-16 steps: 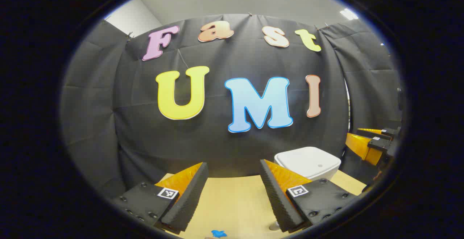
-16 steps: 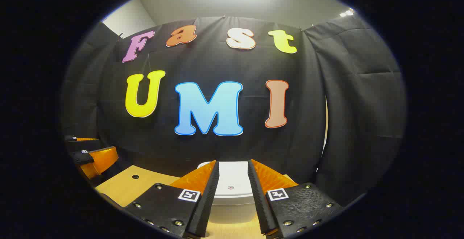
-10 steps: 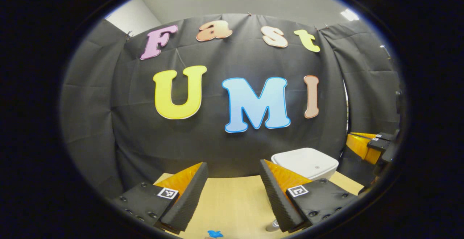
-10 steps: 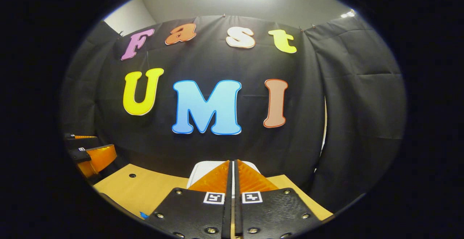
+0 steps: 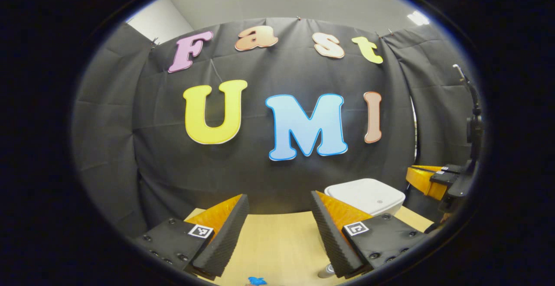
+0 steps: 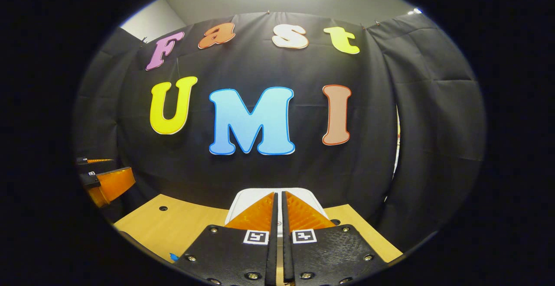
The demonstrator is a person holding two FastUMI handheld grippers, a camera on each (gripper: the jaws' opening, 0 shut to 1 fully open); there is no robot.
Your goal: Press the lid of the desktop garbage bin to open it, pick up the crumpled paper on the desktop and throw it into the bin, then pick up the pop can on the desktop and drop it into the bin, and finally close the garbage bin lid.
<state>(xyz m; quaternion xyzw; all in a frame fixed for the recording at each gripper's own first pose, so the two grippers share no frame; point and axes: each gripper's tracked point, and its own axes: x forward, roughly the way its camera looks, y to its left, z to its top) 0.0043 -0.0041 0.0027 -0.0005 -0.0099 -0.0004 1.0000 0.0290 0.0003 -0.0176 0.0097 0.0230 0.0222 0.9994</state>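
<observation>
Wooden desktop (image 5: pixel 277 238); white bin (image 5: pixel 365 195) lid down; black cloth wall (image 6: pixel 269 177) behind.

A wooden table (image 5: pixel 277 242) stands before the black cloth wall (image 5: pixel 269 177), a small blue scrap (image 5: pixel 256 281) on it.

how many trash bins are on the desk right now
1. The white bin sits at the desk's far edge, lid down, just ahead of the right hand-held gripper. Others may be hidden.

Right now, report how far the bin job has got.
Done: nothing; the bin lid is down. In hand: the right gripper, fingers together and holding nothing, points at the lid, set to press. Left: open the bin, bin the paper and can, close. The left gripper waits open over the table.
</observation>
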